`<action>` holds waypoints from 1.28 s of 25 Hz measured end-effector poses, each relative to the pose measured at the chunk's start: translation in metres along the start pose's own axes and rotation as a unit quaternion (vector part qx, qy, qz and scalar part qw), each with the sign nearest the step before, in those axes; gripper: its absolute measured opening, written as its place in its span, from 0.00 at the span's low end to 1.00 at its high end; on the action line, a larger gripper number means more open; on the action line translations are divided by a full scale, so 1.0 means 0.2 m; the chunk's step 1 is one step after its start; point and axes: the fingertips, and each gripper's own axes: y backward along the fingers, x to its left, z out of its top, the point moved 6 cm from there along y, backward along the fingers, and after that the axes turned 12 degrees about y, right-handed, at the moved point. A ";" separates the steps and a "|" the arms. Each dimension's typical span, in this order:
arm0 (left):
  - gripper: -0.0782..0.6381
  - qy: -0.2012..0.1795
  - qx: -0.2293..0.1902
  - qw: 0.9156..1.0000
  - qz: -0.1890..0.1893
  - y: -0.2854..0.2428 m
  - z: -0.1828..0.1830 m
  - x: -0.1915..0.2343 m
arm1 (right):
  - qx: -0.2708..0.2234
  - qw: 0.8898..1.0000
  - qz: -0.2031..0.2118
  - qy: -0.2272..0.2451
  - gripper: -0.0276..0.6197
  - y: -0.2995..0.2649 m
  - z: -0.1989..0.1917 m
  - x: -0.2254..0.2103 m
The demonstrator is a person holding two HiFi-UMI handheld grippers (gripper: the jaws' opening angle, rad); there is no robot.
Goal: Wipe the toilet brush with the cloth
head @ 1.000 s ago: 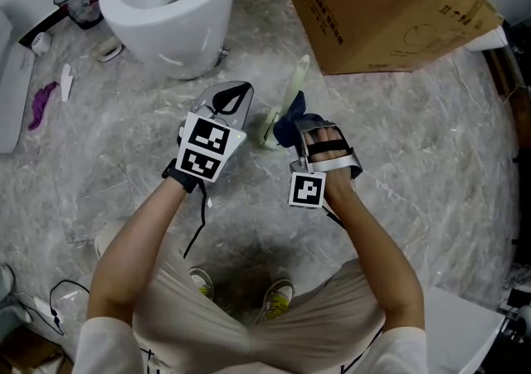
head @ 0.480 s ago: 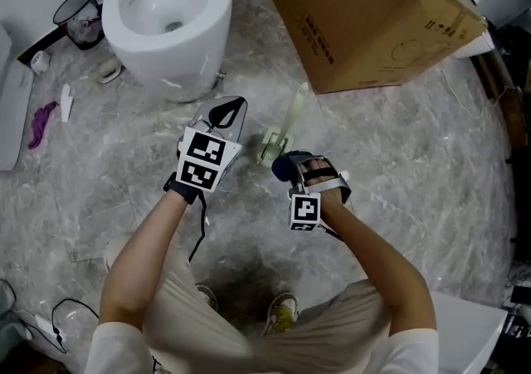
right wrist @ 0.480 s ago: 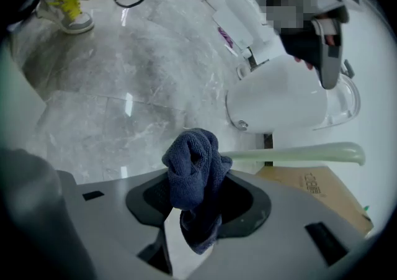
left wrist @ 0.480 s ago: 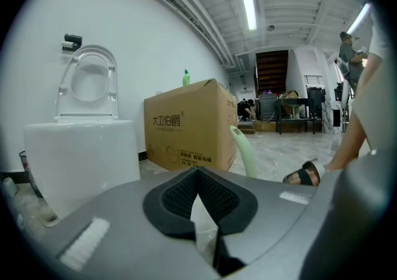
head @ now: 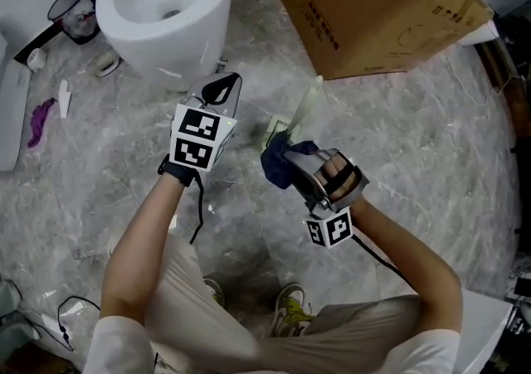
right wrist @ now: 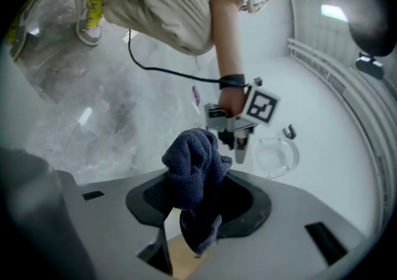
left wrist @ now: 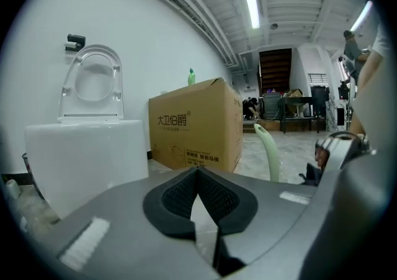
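The pale green toilet brush [head: 304, 109] stands on the marble floor, its handle leaning up and right; it also shows in the left gripper view as a curved handle [left wrist: 268, 149]. My right gripper [head: 290, 160] is shut on a dark blue cloth [head: 277, 162], bunched just below the brush's foot; whether they touch I cannot tell. In the right gripper view the cloth [right wrist: 195, 170] hangs out between the jaws of that gripper [right wrist: 196, 193]. My left gripper [head: 222, 92] is shut and holds nothing, left of the brush; its pads meet in its own view [left wrist: 197, 172].
A white toilet [head: 170, 32] is at the far left and a large cardboard box [head: 373, 7] at the far right. A small bin [head: 73, 6], a purple item [head: 39, 118] and cables [head: 62, 314] lie at the left. The person's shoes [head: 291, 304] are below.
The right gripper has swung down and right, turning so the cloth now points left, off the brush handle and down by its foot. The left gripper has shifted slightly up.
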 end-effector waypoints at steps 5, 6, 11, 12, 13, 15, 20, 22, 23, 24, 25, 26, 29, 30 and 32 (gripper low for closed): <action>0.11 -0.006 -0.002 1.000 -0.012 -0.01 0.01 -0.05 | 0.048 0.991 -0.103 -0.069 0.32 0.01 -0.11 -0.37; 0.11 -0.010 -0.003 1.000 -0.014 -0.01 0.02 -0.06 | 0.060 0.988 -0.112 -0.084 0.32 0.00 -0.14 -0.41; 0.11 0.006 -0.001 1.000 -0.009 0.00 0.01 -0.03 | 0.105 0.980 -0.109 -0.126 0.32 -0.02 -0.25 -0.44; 0.11 0.007 -0.001 1.000 -0.008 0.00 0.01 -0.03 | 0.107 0.981 -0.102 -0.126 0.32 -0.03 -0.25 -0.41; 0.11 0.006 0.000 1.000 -0.007 0.00 0.01 -0.03 | 0.108 0.982 -0.094 -0.125 0.32 -0.04 -0.25 -0.39; 0.11 0.006 0.000 1.000 -0.007 0.00 0.00 -0.03 | 0.110 0.983 -0.079 -0.121 0.32 -0.05 -0.26 -0.33; 0.11 0.002 0.001 1.000 -0.012 0.00 0.00 -0.04 | 0.106 0.986 -0.042 -0.118 0.32 -0.08 -0.24 -0.22; 0.11 0.000 0.002 1.000 -0.016 0.00 -0.01 -0.06 | 0.103 0.988 -0.024 -0.116 0.32 -0.09 -0.23 -0.16; 0.11 0.000 0.002 1.000 -0.018 0.00 -0.01 -0.06 | 0.101 0.988 -0.016 -0.115 0.32 -0.10 -0.22 -0.14; 0.11 -0.001 0.002 1.000 -0.019 0.00 -0.01 -0.07 | 0.100 0.988 -0.007 -0.113 0.32 -0.10 -0.22 -0.11; 0.11 -0.002 0.002 1.000 -0.020 0.00 -0.01 -0.07 | 0.101 0.989 0.000 -0.112 0.32 -0.10 -0.22 -0.09; 0.11 -0.003 0.003 1.000 -0.020 0.00 -0.01 -0.07 | 0.102 0.988 0.006 -0.113 0.32 -0.11 -0.22 -0.07; 0.11 -0.003 0.004 1.000 -0.018 0.01 -0.01 -0.06 | 0.109 0.987 0.022 -0.115 0.32 -0.12 -0.22 -0.03; 0.11 -0.003 0.005 1.000 -0.017 0.01 -0.01 -0.05 | 0.112 0.987 0.027 -0.115 0.32 -0.12 -0.23 -0.02; 0.11 -0.004 0.008 1.000 -0.018 0.02 -0.02 -0.06 | 0.115 0.986 0.034 -0.119 0.32 -0.12 -0.24 0.00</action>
